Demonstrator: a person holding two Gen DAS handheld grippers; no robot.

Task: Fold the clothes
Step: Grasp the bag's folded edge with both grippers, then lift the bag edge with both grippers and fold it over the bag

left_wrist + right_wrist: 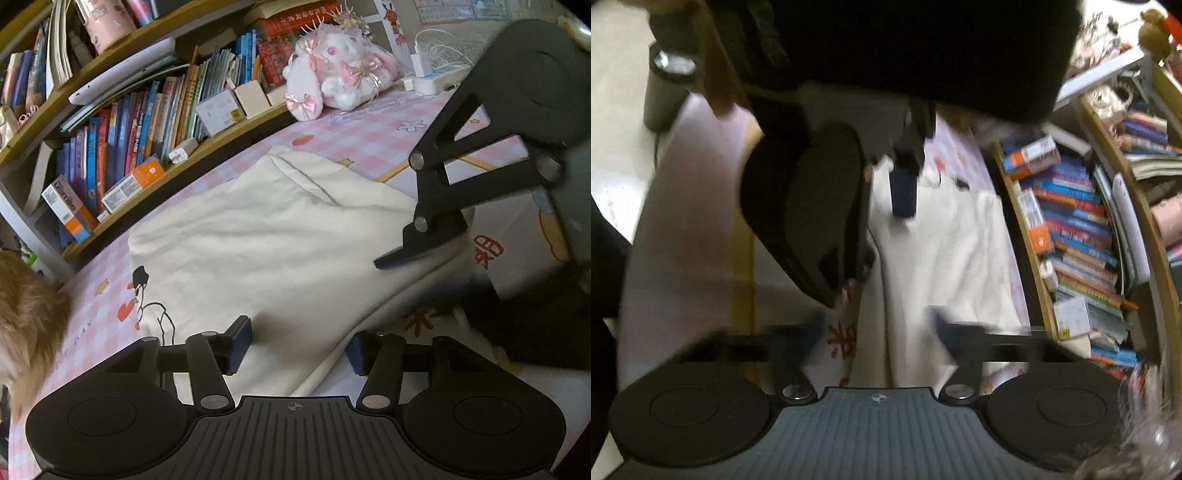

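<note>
A cream white garment (266, 236) with a cartoon print lies folded on the pink checked table cover (369, 129). My left gripper (297, 345) is open, its fingers on either side of the garment's near folded edge, low over it. My right gripper (391, 260) shows at the right in the left wrist view, its fingertips touching the garment's right edge. In the blurred right wrist view the right gripper (875, 328) is open over the garment (945, 251), facing the left gripper (903, 192).
A wooden bookshelf (122, 147) full of books runs along the table's far side. A pink and white plush rabbit (340, 74) sits at the back, with a white power strip (432, 79) beside it. Orange fur (26, 321) shows at the left edge.
</note>
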